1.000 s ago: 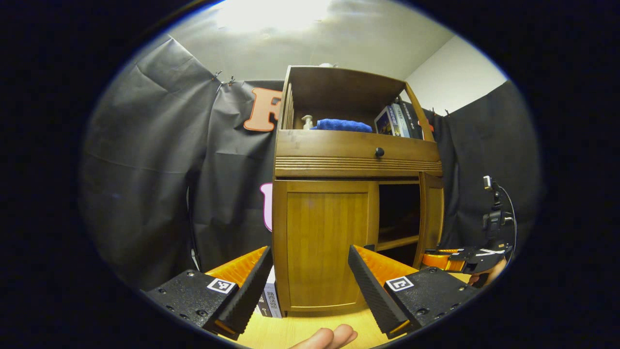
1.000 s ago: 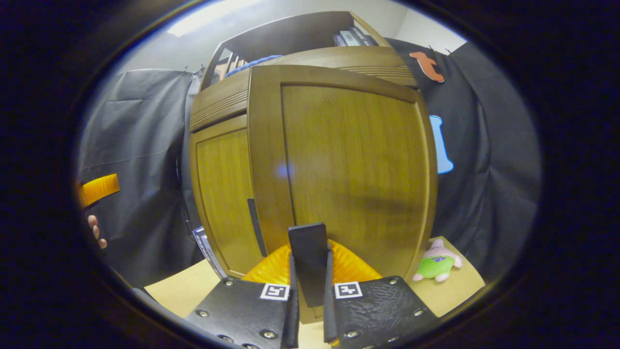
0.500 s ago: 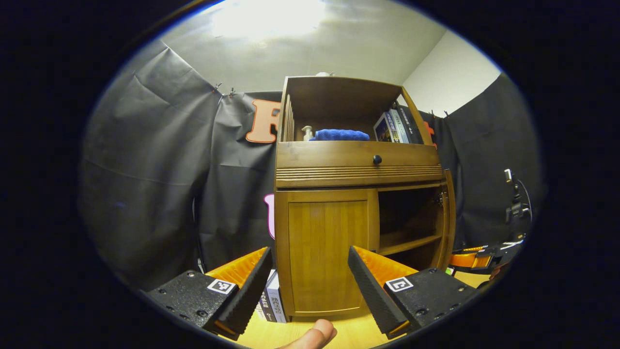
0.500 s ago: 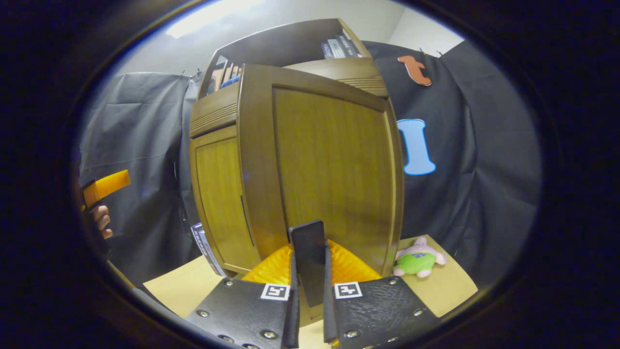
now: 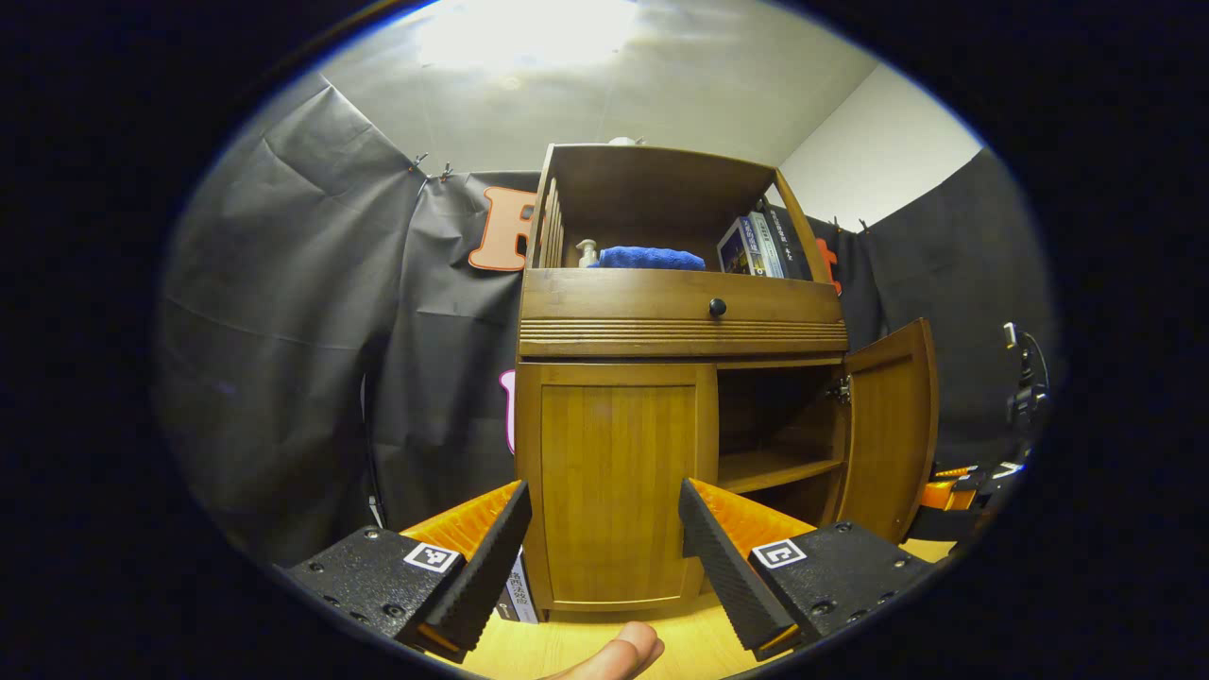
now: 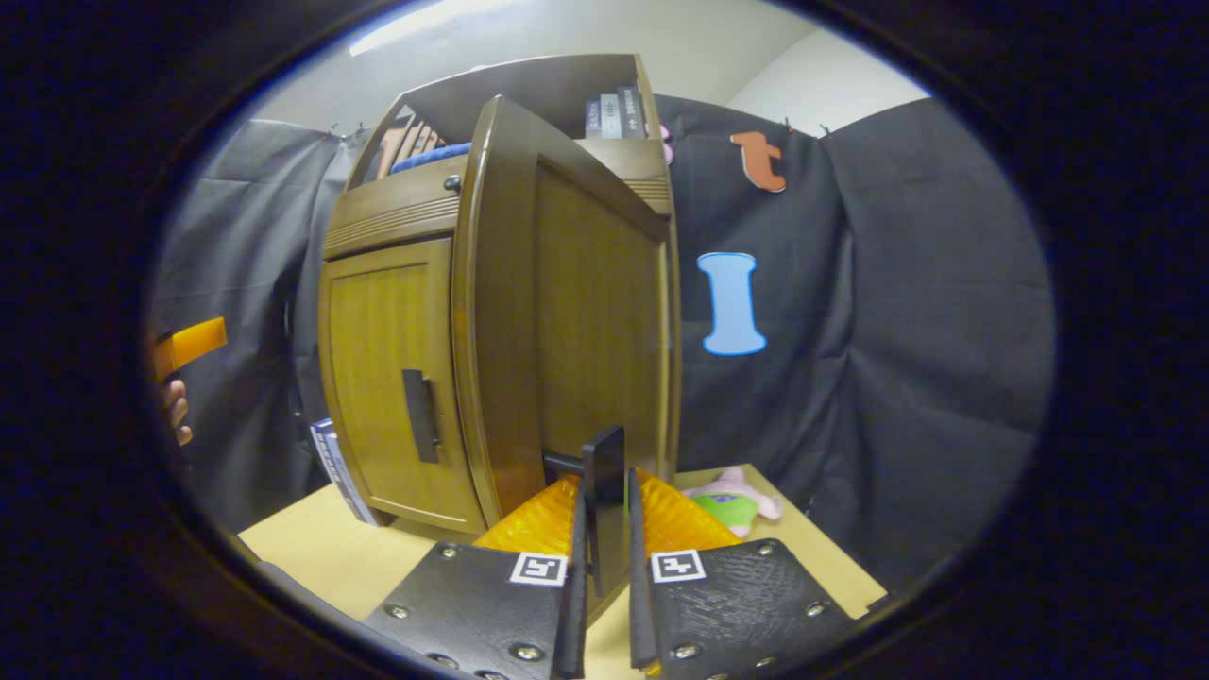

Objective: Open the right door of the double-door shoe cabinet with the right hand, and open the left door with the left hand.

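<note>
Low on the tabletop, my right gripper clamps the right door's handle and could slip off mid-swing, while my left gripper gapes wide before the closed left door.

Books on top shelf: spine print too small to read.
Books beside cabinet: spine text blurred, unreadable.
Gripper tags: square coded markers, no readable text.
</note>
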Demonstrator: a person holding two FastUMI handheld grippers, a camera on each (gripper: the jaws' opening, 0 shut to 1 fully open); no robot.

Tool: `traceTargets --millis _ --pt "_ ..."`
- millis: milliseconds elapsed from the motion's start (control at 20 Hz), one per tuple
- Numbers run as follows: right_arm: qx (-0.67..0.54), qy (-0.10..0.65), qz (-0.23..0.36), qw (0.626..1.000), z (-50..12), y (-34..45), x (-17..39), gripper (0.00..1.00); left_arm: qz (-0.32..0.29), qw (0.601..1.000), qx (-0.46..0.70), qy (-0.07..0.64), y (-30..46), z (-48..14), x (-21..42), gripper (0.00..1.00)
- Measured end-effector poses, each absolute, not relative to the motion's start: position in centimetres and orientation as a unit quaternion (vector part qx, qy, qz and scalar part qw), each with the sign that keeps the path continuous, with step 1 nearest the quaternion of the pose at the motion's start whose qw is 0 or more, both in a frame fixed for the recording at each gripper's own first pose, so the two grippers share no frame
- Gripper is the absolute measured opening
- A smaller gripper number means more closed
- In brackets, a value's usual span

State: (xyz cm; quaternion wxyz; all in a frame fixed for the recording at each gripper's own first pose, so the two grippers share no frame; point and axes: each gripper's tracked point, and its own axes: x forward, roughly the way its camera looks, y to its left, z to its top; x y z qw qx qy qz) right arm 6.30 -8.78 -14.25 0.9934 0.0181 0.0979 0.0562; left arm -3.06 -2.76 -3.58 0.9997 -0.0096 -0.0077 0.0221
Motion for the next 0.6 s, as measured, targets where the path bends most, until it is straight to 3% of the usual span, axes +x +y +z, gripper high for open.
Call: traceTargets --millis 100,250,600 --pt "0.022 0.094 0.021 0.995 -13.6 -11.7 5.0 0.02 0.019 1.0 -0.008 -0.009 -3.1 -3.8 -2.9 0.97" --pt "0.027 0.092 0.018 0.995 -14.7 -14.7 6.7 0.01 0.014 1.0 -0.004 -0.008 -3.5 -4.4 -2.7 0.97" --pt "0.054 0.093 0.094 0.99 -15.3 -19.3 8.7 0.01 0.021 1.0 -0.005 0.01 -3.8 -6.6 -0.6 0.97"
